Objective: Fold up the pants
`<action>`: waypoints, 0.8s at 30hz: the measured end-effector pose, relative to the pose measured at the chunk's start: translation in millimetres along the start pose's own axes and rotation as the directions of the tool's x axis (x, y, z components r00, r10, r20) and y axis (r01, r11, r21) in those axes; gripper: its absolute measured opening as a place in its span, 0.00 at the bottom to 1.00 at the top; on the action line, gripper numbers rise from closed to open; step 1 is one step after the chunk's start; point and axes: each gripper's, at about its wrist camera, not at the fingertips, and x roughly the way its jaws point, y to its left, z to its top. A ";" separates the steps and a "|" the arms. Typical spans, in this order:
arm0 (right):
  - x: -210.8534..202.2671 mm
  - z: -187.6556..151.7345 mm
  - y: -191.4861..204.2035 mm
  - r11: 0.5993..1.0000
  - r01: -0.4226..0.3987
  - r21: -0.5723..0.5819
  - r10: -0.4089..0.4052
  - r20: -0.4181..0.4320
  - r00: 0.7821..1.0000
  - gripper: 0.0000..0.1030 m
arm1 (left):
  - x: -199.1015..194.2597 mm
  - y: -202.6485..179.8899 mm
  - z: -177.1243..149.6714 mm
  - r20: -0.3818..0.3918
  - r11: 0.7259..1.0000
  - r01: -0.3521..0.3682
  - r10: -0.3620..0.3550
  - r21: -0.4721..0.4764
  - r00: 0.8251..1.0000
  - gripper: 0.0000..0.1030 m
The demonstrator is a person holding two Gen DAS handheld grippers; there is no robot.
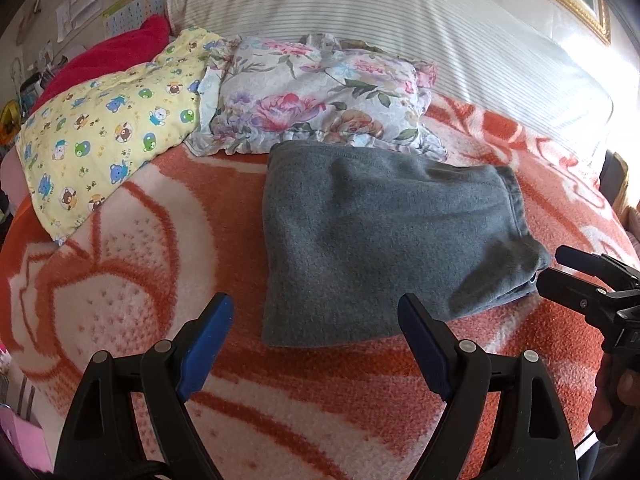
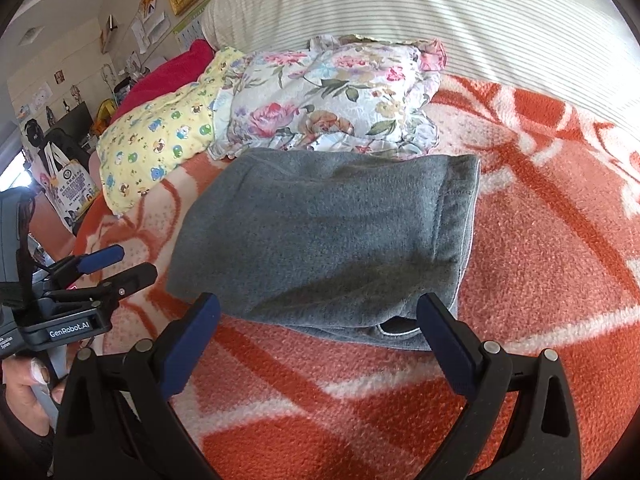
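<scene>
The grey fleece pants (image 1: 384,232) lie folded into a thick rectangle on the orange and white blanket (image 1: 132,280). My left gripper (image 1: 316,316) is open, just short of the pants' near left corner, and holds nothing. In the right wrist view the folded pants (image 2: 320,232) fill the middle. My right gripper (image 2: 318,306) is open too, its blue pads straddling the near edge of the stack without closing on it. Each gripper shows in the other's view: the right gripper (image 1: 551,267) by the pants' right corner, the left gripper (image 2: 136,261) to their left.
Behind the pants lie a floral pillow (image 1: 320,96) and a yellow bear-print pillow (image 1: 108,132), with a red blanket (image 1: 116,48) further back. A striped bolster (image 1: 400,12) runs along the wall. A hand (image 2: 28,380) holds the left gripper. Cluttered shelves and bags (image 2: 68,192) stand at the left.
</scene>
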 end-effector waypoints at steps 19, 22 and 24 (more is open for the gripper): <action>15.8 0.9 7.4 0.999 -0.013 -0.032 0.012 -0.030 0.999 0.96 | 1.9 -1.2 3.7 0.029 0.997 -0.074 0.074 0.006 0.997 0.89; 13.4 3.2 9.6 0.999 -0.013 -0.037 0.012 -0.022 1.000 0.96 | 1.5 -1.2 5.2 0.041 0.997 -0.077 0.077 0.008 0.996 0.89; 12.2 5.1 10.3 0.999 -0.016 -0.038 0.016 -0.017 1.000 0.96 | 2.1 -0.8 6.2 0.043 0.997 -0.071 0.070 0.008 0.997 0.89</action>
